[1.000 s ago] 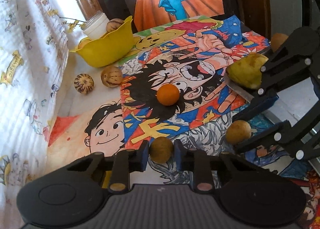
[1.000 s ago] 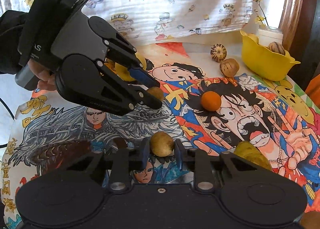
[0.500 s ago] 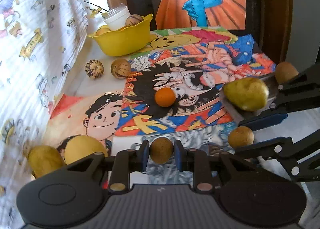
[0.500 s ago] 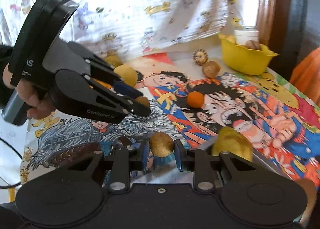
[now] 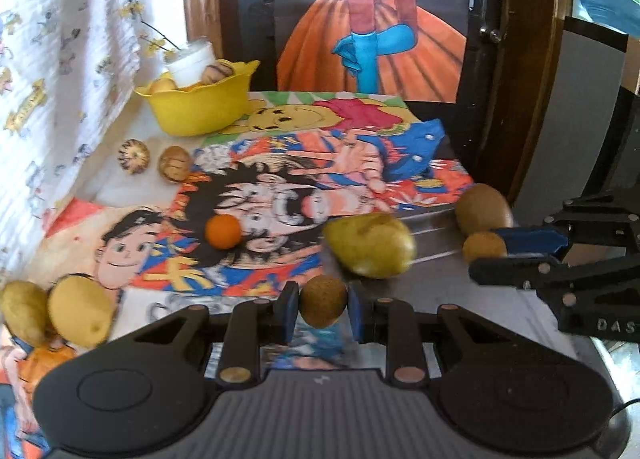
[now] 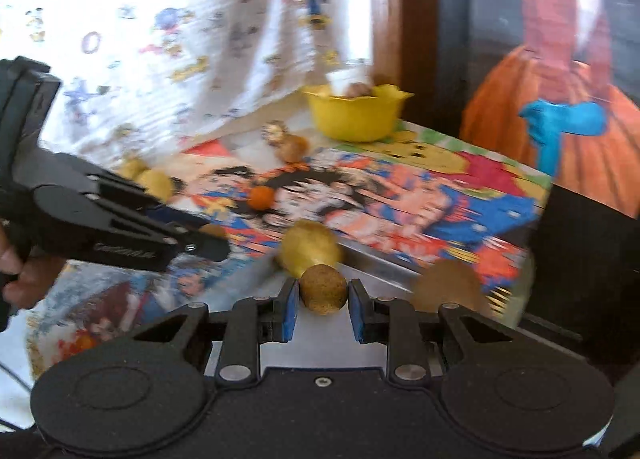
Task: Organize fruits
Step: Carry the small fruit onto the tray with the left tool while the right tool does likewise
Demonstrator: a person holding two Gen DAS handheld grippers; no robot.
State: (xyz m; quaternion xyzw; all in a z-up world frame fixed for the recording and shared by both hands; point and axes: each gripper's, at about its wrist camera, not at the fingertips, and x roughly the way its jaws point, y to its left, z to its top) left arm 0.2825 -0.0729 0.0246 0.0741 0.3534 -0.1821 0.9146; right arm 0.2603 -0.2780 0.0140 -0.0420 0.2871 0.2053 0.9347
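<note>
Fruit clamped in both grippers above the bench.
I saw left gripper (image 5: 323, 311) jaws pinching one small brown fruit (image 5: 323, 301), right gripper (image 6: 323, 309) jaws another brown fruit (image 6: 323, 289).

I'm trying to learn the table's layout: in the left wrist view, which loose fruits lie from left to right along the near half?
Two yellow-green fruits → orange fruit → small brown fruit in the left hand-held gripper → large greenish fruit → brown fruit at the table's right edge.

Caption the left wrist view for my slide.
Left gripper carrying a small brown fruit toward the yellow bowl.
</note>
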